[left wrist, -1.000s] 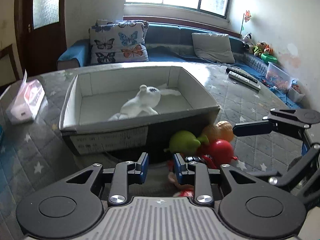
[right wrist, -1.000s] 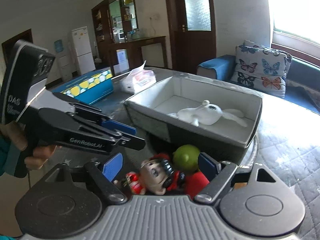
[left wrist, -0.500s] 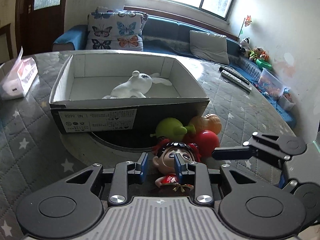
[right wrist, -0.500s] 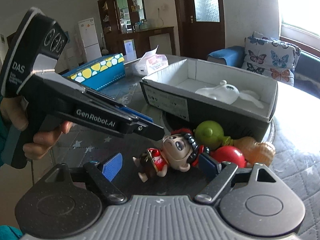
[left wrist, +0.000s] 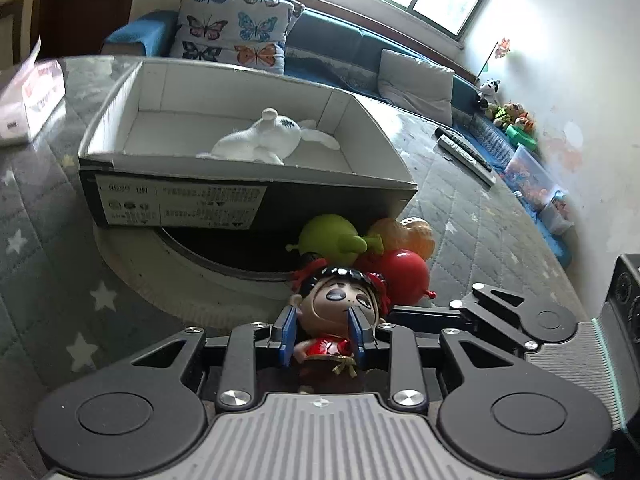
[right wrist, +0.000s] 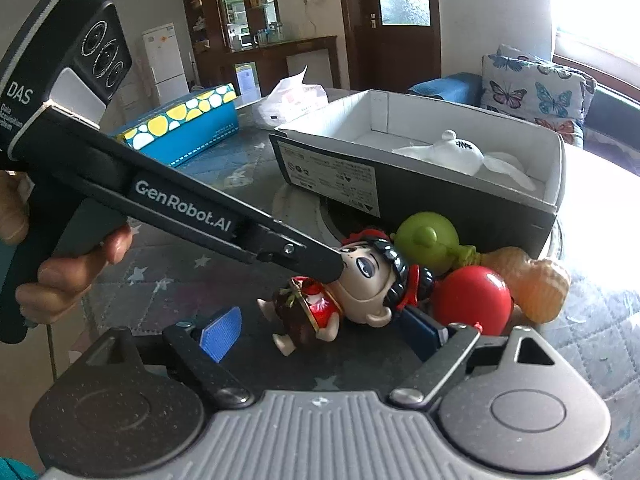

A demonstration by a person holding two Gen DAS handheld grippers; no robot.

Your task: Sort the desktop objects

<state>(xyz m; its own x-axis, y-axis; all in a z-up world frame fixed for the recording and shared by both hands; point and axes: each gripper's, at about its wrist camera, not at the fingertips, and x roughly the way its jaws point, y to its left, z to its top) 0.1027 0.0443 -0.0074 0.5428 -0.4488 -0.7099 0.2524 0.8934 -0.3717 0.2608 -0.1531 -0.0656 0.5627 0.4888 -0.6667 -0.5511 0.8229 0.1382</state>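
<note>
A big-headed doll in red clothes lies on the table in front of an open shoe box. My left gripper has its blue pads on both sides of the doll's head and neck, narrowly open around it. In the right wrist view the left gripper's tip touches the doll. My right gripper is wide open just before the doll. A white plush toy lies in the box. A green toy, a red ball and an orange toy sit beside the doll.
A tissue pack lies left of the box. A blue and yellow dotted box stands further left. Remote controls lie at the table's far right. A round glass turntable sits under the shoe box. A sofa runs behind the table.
My left gripper has moved forward and down so its pads now flank the doll's head. The right gripper has come a little closer to the toys and stays open.
</note>
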